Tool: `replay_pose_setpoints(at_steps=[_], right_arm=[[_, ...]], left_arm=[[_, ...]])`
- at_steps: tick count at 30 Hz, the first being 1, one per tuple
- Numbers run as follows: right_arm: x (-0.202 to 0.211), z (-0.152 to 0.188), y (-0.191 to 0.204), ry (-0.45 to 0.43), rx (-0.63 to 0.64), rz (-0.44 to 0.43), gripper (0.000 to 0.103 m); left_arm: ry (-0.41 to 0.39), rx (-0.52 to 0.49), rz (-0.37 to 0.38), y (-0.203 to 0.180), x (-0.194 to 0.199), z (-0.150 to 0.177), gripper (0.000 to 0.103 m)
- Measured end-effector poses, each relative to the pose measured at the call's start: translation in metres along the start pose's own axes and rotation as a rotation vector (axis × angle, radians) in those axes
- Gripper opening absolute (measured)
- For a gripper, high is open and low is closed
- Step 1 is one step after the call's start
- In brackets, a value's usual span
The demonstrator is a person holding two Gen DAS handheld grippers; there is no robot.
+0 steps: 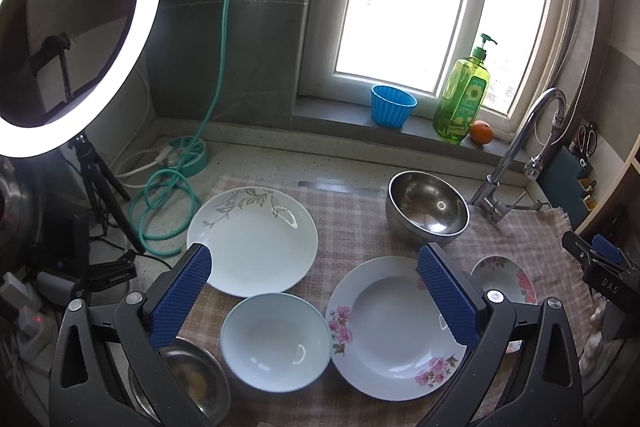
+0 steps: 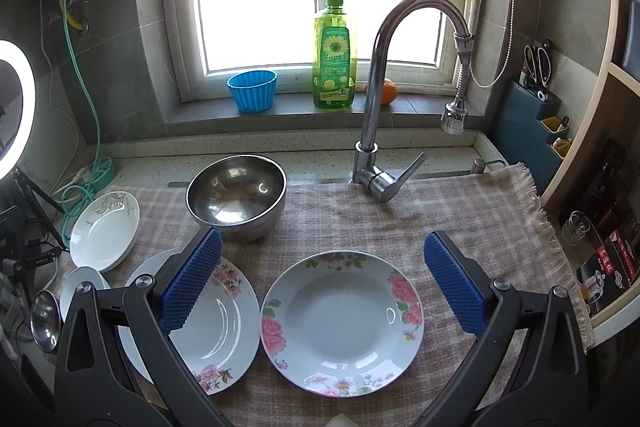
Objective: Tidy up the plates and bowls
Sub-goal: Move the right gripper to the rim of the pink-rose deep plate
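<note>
Left wrist view: left gripper [image 1: 314, 259] spread wide, empty, above the cloth [image 1: 356, 223] on the counter. Leaf plate [image 1: 256, 239] toward the cloth's left edge; white bowl [image 1: 276, 341] just beside it at the near edge; pink-flower plate [image 1: 394, 327] beside that; steel bowl [image 1: 427, 207] near the far edge.

Right wrist view: right gripper [image 2: 322, 245] spread wide, empty, over a rose plate [image 2: 342, 321].

Open left claw [image 1: 312, 263] above checked cloth [image 1: 352, 223], leaf plate [image 1: 256, 239], white bowl [image 1: 276, 341], floral plate [image 1: 392, 327], steel bowl [image 1: 426, 207]
</note>
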State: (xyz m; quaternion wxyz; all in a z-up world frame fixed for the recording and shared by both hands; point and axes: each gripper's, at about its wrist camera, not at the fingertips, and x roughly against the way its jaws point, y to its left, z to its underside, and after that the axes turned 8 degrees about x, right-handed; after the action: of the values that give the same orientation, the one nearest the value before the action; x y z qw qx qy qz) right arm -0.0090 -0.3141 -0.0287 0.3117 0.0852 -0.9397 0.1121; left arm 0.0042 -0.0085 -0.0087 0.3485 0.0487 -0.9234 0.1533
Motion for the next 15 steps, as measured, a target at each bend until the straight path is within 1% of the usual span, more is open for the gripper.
replay_pose_setpoints(at_steps=[5, 10, 11, 12, 14, 15], right_arm=[[-0.006, -0.002, 0.003, 0.007, 0.046, -0.061, 0.103], [-0.016, -0.003, 0.01, 0.015, 0.138, -0.149, 0.103], [-0.019, -0.002, 0.011, 0.026, 0.151, -0.172, 0.101], [-0.024, -0.001, 0.012, 0.042, 0.161, -0.198, 0.097], [-0.035, 0.001, 0.013, 0.085, 0.178, -0.251, 0.091], [-0.042, 0.002, 0.014, 0.109, 0.183, -0.281, 0.09]], left_arm=[[0.006, 0.02, -0.014, 0.002, 0.001, 0.005, 0.102], [0.03, 0.04, -0.007, 0.002, 0.001, 0.013, 0.102], [0.035, 0.045, -0.007, 0.002, 0.001, 0.014, 0.102], [0.042, 0.051, -0.006, 0.002, 0.001, 0.016, 0.101], [0.062, 0.071, 0.004, 0.002, 0.0, 0.02, 0.095], [0.073, 0.081, 0.006, 0.003, -0.001, 0.022, 0.095]])
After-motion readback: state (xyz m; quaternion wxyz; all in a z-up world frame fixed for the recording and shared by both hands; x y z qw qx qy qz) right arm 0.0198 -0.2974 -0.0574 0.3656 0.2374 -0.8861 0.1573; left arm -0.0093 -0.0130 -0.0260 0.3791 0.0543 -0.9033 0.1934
